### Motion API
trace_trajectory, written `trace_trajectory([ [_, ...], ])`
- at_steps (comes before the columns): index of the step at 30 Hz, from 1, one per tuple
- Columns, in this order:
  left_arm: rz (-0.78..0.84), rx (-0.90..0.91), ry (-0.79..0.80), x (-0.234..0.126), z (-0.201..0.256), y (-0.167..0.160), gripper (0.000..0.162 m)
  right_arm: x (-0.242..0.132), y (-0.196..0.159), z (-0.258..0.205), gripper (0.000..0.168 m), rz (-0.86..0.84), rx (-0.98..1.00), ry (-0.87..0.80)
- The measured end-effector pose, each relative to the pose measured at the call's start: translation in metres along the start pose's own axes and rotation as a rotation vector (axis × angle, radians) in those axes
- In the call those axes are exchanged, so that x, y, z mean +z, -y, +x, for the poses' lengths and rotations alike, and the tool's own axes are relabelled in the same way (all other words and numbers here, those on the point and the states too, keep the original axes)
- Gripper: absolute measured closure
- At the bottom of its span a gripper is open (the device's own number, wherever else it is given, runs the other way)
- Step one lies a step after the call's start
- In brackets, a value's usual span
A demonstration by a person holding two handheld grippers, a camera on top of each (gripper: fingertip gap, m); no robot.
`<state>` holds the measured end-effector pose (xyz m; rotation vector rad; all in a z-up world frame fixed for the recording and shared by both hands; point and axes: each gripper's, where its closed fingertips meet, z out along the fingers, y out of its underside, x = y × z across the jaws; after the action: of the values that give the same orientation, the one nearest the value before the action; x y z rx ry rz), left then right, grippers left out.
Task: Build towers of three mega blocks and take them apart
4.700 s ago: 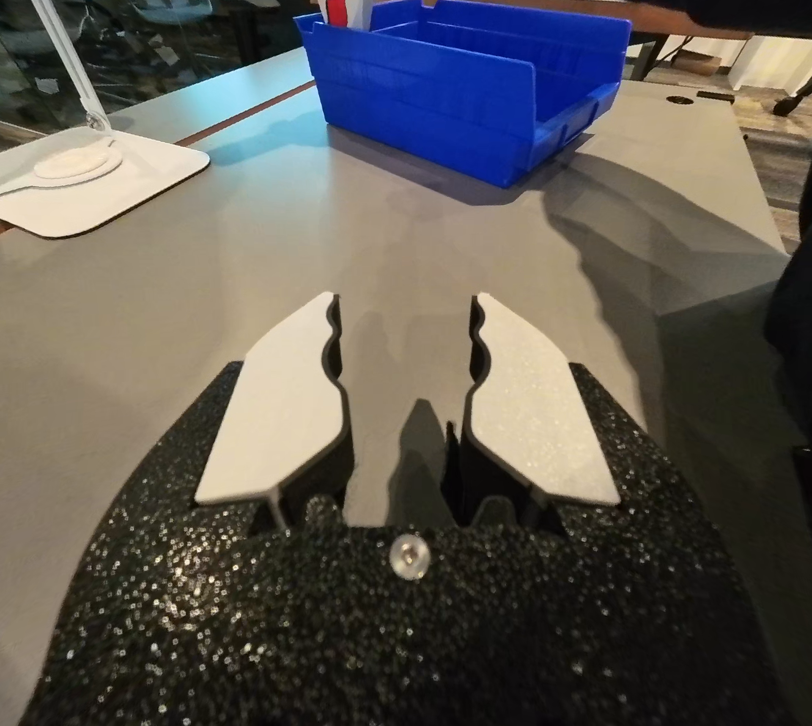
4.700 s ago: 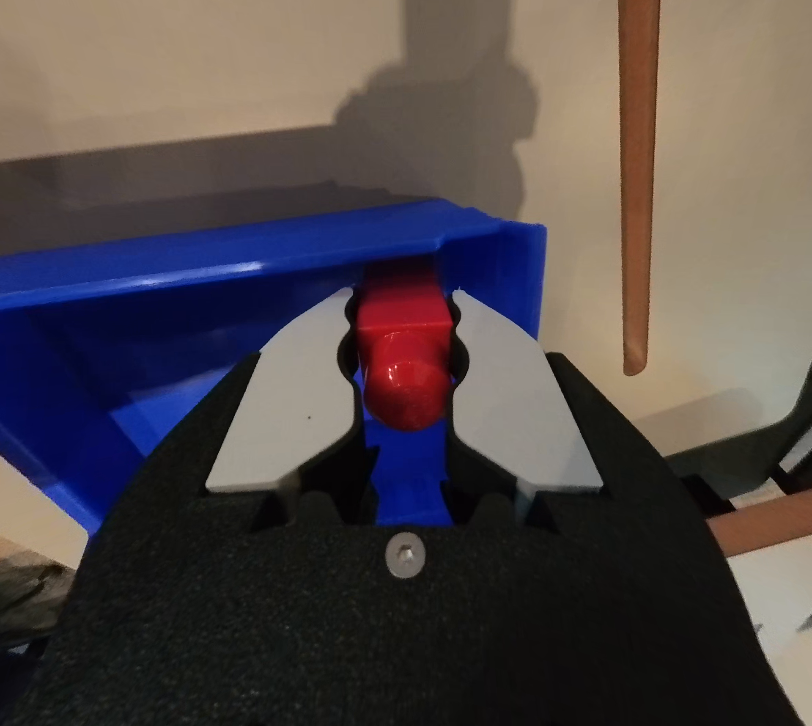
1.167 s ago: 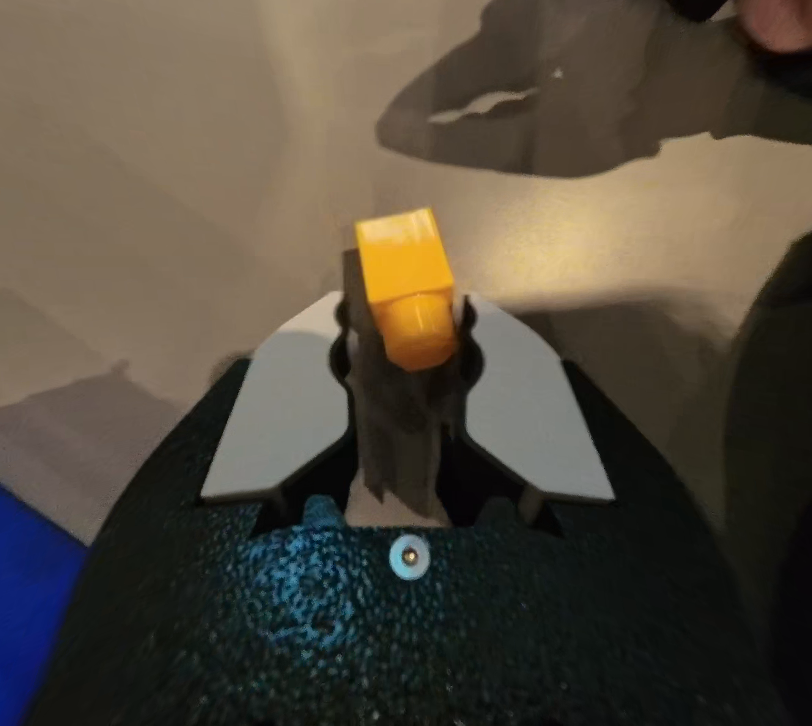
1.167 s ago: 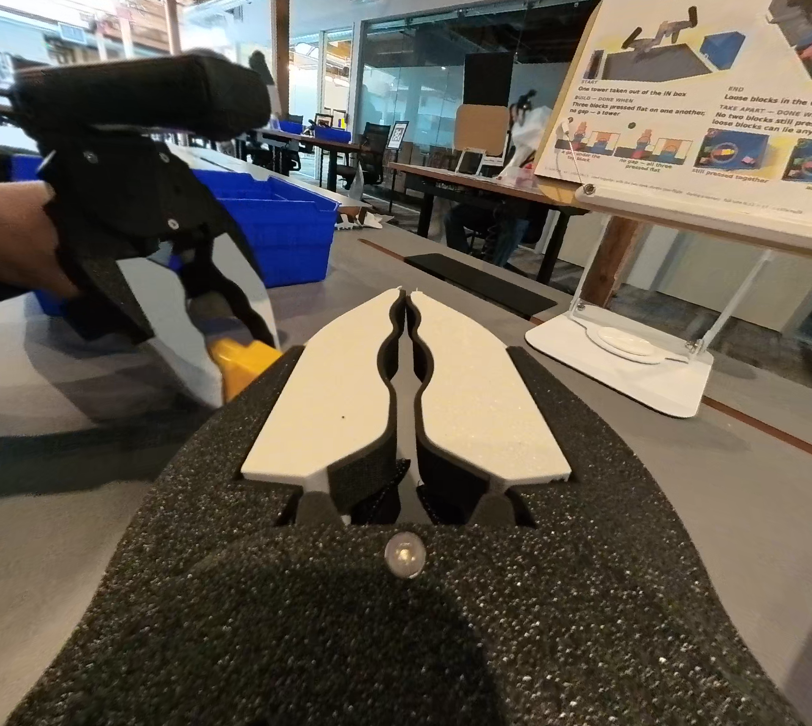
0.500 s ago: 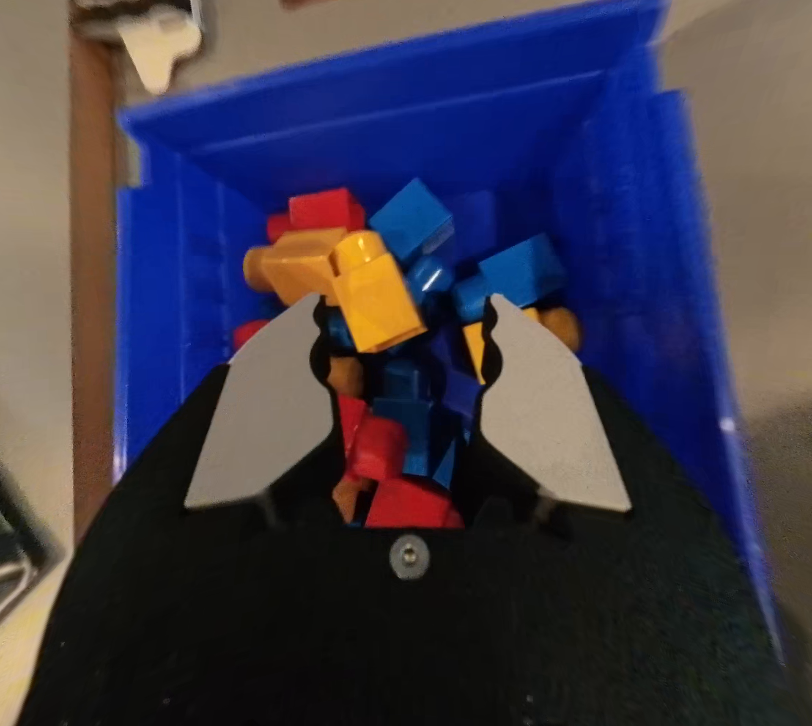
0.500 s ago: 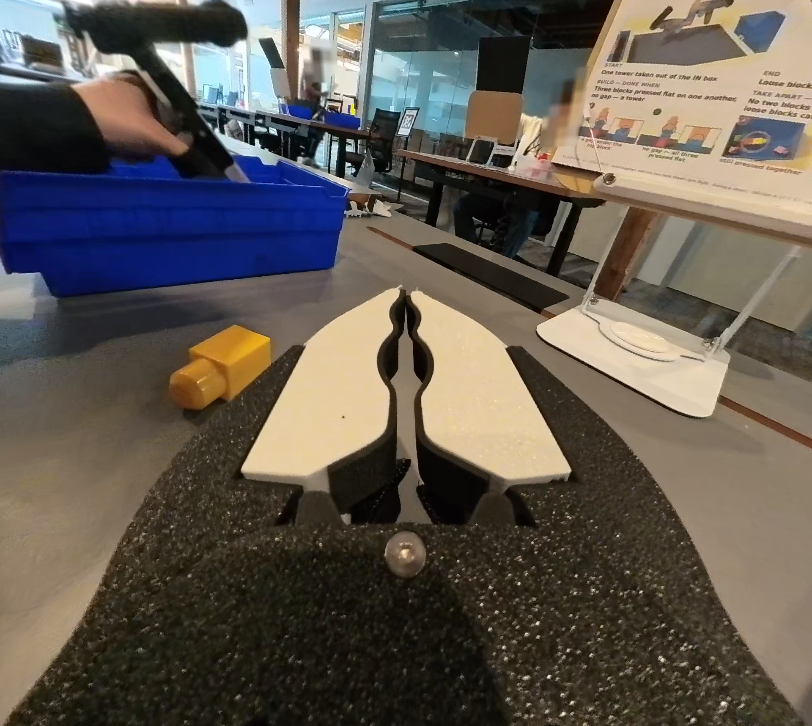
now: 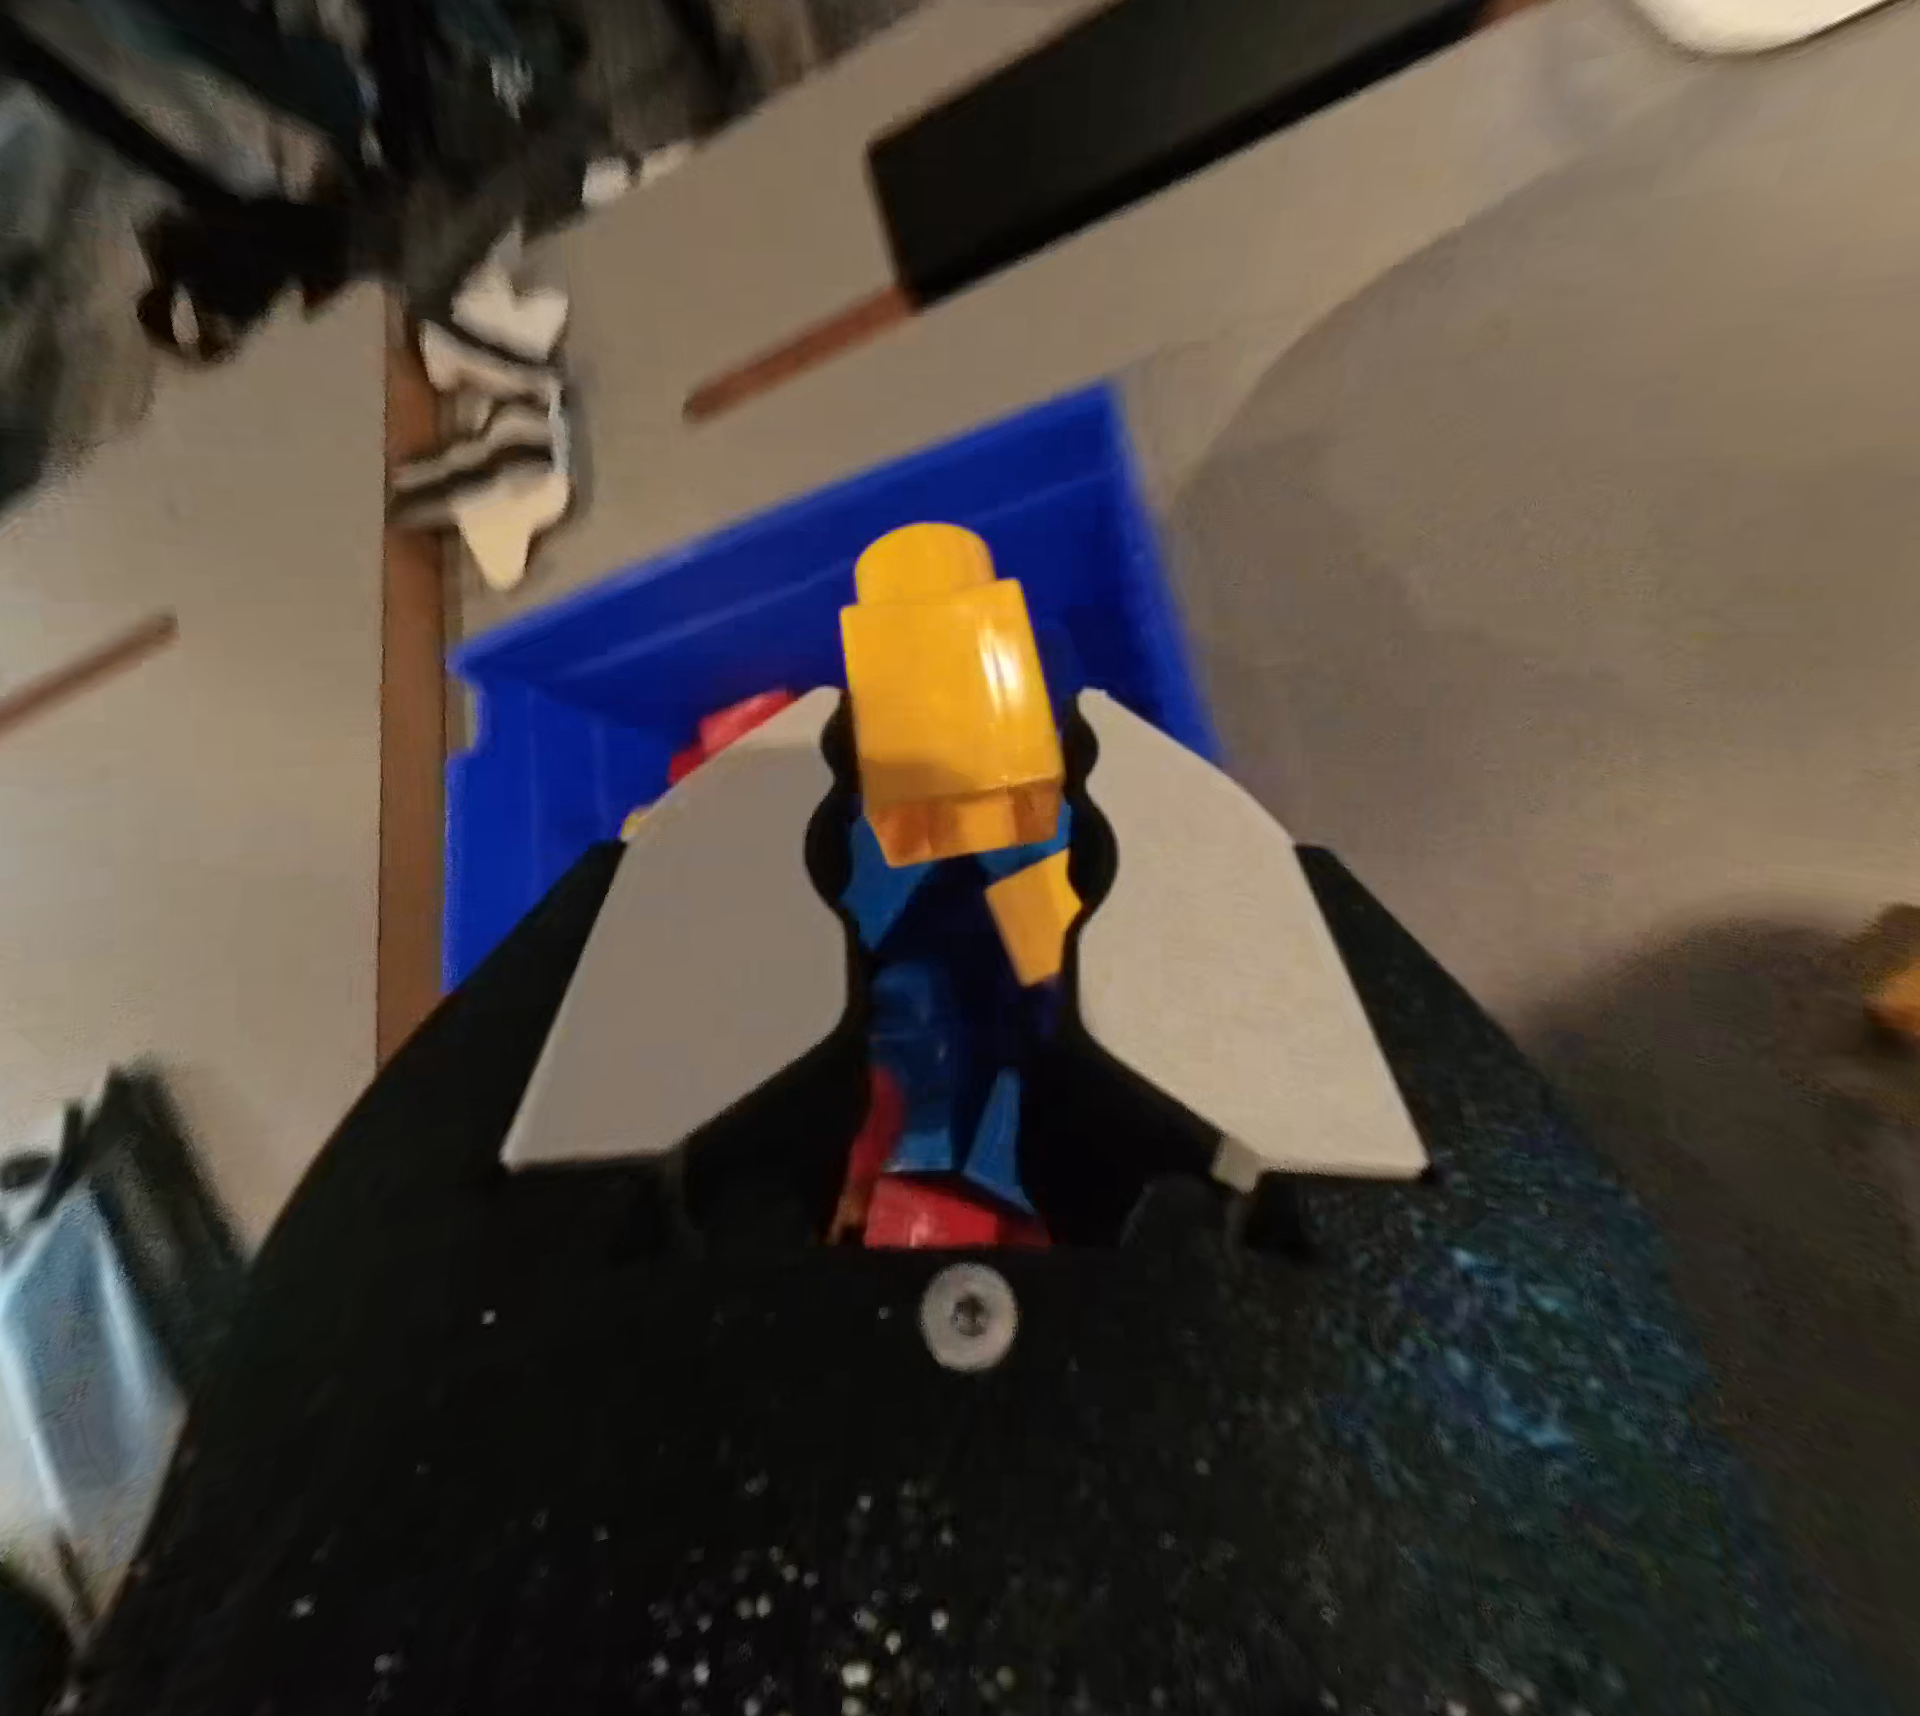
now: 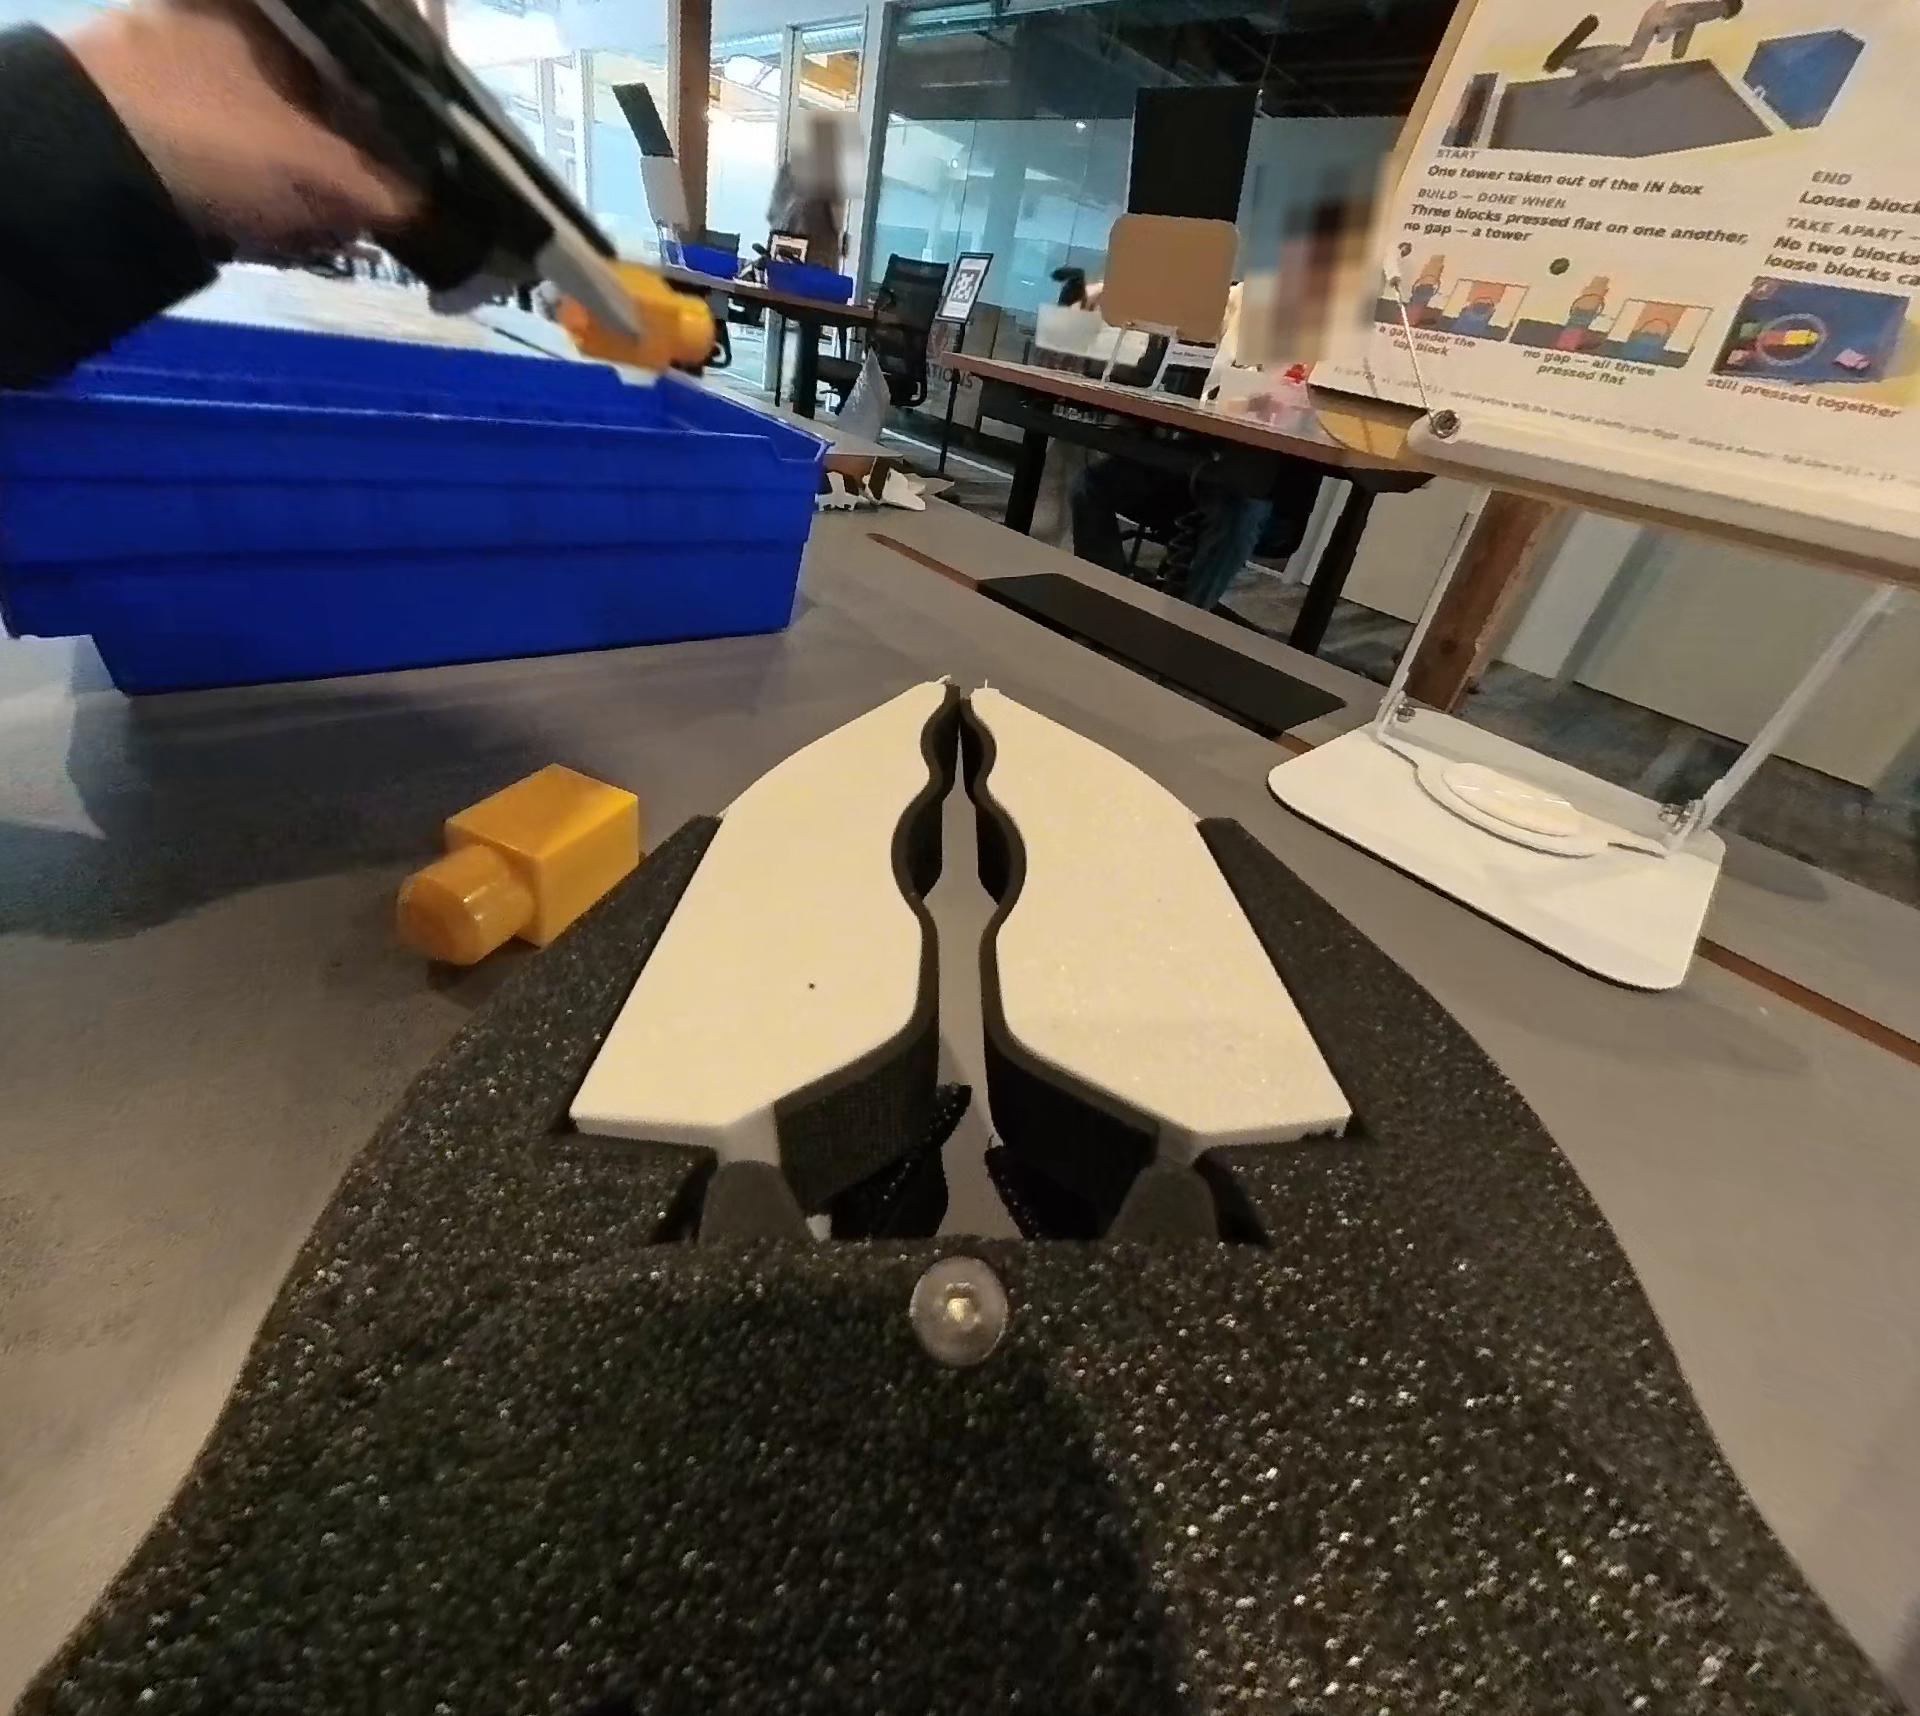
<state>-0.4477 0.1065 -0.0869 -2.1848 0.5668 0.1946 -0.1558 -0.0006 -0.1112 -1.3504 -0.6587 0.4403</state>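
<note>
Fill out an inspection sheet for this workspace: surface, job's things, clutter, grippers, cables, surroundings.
Surface: grey table, bare around the loose block.
Job's things: blue bin holding red, blue and yellow blocks; one yellow block lying on its side on the table; a second yellow block held above the bin.
Clutter: black-and-white striped cloth beyond the bin.
Grippers: left gripper shut on the second yellow block; right gripper shut, empty, low over the table.
Cables: nothing seen.
Surroundings: instruction sheet on a white stand to the right; black mat; office desks and glass partitions behind.
</note>
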Motion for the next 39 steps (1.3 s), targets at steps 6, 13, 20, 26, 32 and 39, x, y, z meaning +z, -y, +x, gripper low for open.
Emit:
trace_trajectory([
  [6,0.094,0.133,-0.173,-0.027,0.08,0.034,0.124,0.0,0.0,-0.001,0.168,0.0,0.004,0.005],
  [13,0.035,0.162,-0.406,-0.006,0.166,0.022,0.124,0.001,-0.001,-0.001,0.168,-0.007,0.01,0.008],
  [20,-0.036,0.172,-0.504,0.013,0.201,0.006,0.124,0.002,-0.003,-0.002,0.168,-0.017,0.011,0.017],
  [26,-0.105,0.168,-0.55,0.028,0.217,-0.013,0.125,0.002,-0.004,-0.003,0.168,-0.024,0.011,0.021],
  [32,-0.137,0.144,-0.589,0.032,0.223,-0.02,0.123,0.003,-0.005,-0.004,0.168,-0.031,0.013,0.026],
  [39,0.024,0.125,-0.66,-0.003,0.213,0.009,0.134,0.002,-0.005,-0.003,0.168,-0.026,0.011,0.022],
])
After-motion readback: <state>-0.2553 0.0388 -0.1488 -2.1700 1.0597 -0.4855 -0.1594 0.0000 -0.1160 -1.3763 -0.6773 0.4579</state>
